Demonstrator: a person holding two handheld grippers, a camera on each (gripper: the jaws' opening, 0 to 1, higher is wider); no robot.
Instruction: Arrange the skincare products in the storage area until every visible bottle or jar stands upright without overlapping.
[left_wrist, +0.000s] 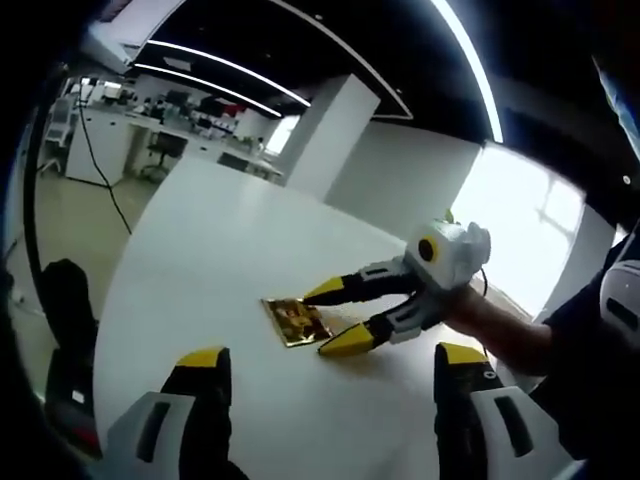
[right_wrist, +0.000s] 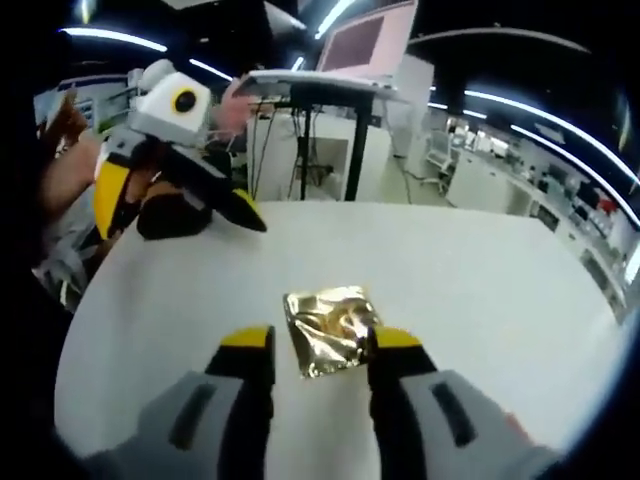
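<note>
Nearest in the right gripper view, rising from below: yellow tips of right gripper (right_wrist: 321, 345), parted and gripping nothing. Stand one at each side of sachet (right_wrist: 330, 331), left tip just beside its edge, right tip at or over the opposite edge; cannot tell whether touching.

Seen again in the left gripper view: right gripper (left_wrist: 328, 320) reaching from the right, tips spread at the side of sachet (left_wrist: 295, 321) that faces the person's sleeve. Low and close to table (left_wrist: 220, 230).

Left gripper (left_wrist: 332, 356) also released, tips wide apart, well back from sachet and holding nothing. In the right gripper view hangs beyond sachet, up and to the left (right_wrist: 205, 215), above table (right_wrist: 480, 280).

Sachet: gold foil, square, lying flat on the white top, alone there. Wrinkled and shiny, so probably very light, soft and slippery; likely to bend or slide away instead of lifting. Judged not fragile, but easy to crease.

Where to take hold, as a judgement: no height to clamp from the sides while flat. Better to pinch one edge or one lifted corner between the tips, foil face to pad, after tipping it up a little. Could help to steady the far edge with left gripper so as not to push it across the top. Hard to make stand upright alone; may need something to lean on.
</note>
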